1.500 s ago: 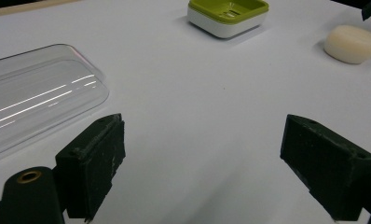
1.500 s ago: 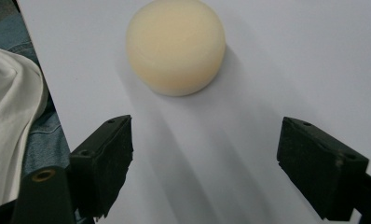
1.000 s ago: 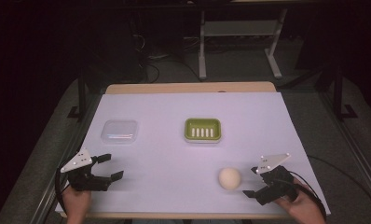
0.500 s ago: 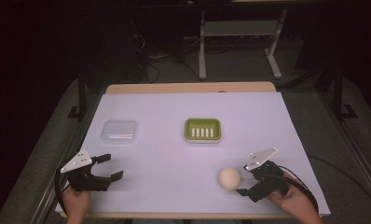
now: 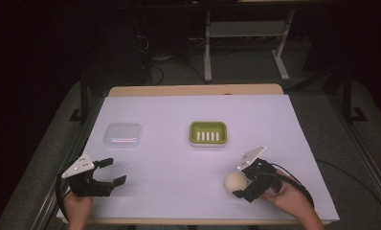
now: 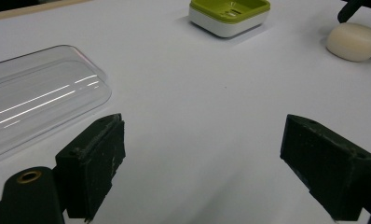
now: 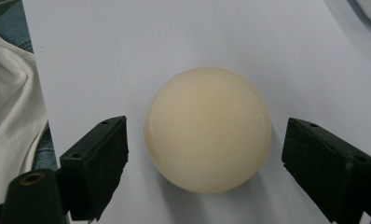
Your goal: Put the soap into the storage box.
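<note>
Two hand-held grippers: high view shows right gripper [image 5: 242, 182] spread around round cream soap bar [image 5: 236, 181]. Left gripper view: left gripper [image 6: 202, 154] open, empty. Right gripper view: soap between pads, untouched; smooth roundness could squirt free on closing.

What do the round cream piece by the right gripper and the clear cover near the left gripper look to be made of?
The round cream piece looks like a bar of soap: matte, waxy, evenly coloured, with soft rounded edges; it might also be a moulded dummy. The clear cover looks like thin, glossy, transparent plastic: the table shows through it and bright streaks of light run along its top.
</note>
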Demonstrator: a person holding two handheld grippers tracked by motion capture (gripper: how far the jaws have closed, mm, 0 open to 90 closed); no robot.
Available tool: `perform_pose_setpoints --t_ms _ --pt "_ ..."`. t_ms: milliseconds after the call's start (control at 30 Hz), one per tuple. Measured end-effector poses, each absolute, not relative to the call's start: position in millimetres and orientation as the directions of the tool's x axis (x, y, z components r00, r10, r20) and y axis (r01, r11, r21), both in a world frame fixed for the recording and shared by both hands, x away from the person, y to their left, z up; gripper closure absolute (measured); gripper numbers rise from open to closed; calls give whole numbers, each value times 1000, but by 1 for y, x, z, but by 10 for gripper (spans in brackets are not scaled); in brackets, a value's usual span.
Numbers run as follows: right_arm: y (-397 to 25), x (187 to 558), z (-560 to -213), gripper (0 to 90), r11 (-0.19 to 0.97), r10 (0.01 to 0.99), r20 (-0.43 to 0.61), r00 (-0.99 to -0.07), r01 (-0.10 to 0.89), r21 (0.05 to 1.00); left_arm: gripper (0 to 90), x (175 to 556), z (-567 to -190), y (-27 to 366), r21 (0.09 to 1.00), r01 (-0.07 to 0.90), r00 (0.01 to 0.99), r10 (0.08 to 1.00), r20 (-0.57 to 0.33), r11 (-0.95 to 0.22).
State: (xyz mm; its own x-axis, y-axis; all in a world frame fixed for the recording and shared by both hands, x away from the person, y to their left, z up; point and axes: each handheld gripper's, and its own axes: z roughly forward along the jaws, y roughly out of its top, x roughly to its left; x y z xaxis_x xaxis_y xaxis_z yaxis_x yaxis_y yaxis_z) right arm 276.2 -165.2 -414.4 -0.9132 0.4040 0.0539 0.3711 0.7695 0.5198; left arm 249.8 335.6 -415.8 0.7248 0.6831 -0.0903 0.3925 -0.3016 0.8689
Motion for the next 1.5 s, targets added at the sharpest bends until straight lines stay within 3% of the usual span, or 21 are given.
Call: perform_pose_setpoints --t_ms 600,1000,1500 --pt "-148 283 -425 147 823 394 19 -919 362 437 132 249 -415 336 872 392 721 687 -92 -294" --pt "-146 283 -428 218 837 378 17 -926 350 421 132 249 -415 338 872 389 720 688 -87 -296" --pt "-142 286 -425 226 852 362 5 -932 333 404 131 248 -415 339 873 393 711 697 -90 -289"
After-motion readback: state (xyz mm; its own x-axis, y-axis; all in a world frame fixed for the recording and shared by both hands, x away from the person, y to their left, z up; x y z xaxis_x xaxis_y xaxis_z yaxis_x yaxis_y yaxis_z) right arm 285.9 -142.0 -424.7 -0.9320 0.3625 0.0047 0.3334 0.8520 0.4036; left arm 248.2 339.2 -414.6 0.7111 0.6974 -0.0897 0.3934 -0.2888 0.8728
